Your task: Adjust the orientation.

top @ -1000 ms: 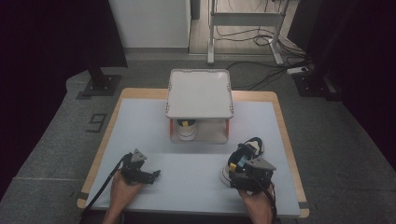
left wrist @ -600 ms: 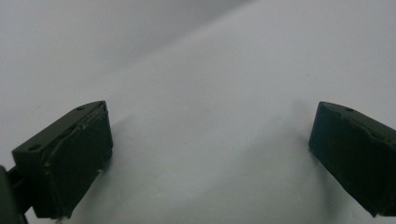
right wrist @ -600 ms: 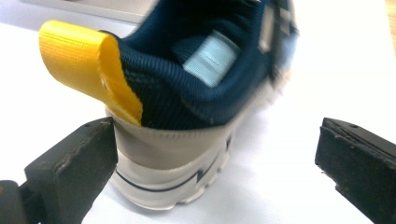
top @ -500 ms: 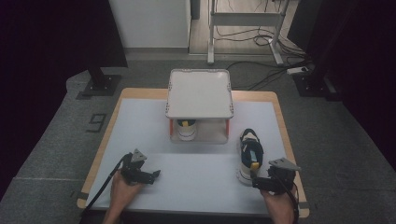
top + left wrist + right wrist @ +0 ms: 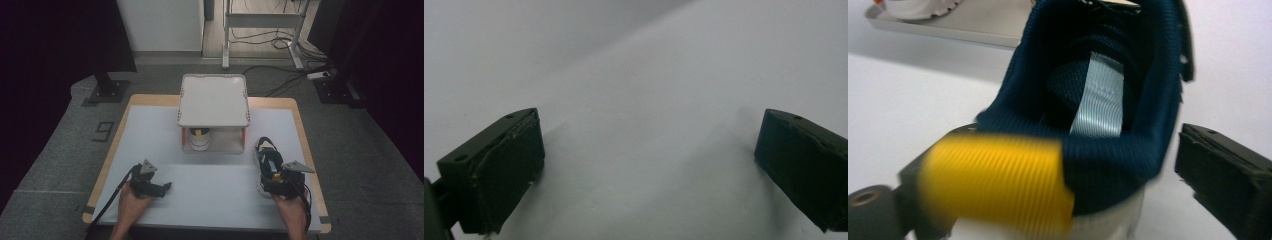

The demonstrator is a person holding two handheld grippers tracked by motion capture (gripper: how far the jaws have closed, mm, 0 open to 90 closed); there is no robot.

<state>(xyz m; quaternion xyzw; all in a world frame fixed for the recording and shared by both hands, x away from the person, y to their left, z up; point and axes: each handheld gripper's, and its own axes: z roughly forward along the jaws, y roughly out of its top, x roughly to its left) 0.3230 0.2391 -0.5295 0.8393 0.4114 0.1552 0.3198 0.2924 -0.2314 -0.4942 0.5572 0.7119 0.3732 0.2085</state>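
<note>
Table (image 5: 165,130) pale grey, wood-edged; grey carpet (image 5: 55,150); dark surroundings.

Dim room with grey carpet floor (image 5: 60,165). Pale table (image 5: 150,130) with wooden edge at centre. Beyond it, white cabinet (image 5: 162,22) against the far wall, metal frame (image 5: 260,22) beside it, cables (image 5: 280,45) trailing across the floor. Dark curtains (image 5: 55,40) on both sides, black stand feet (image 5: 105,90) below.
</note>
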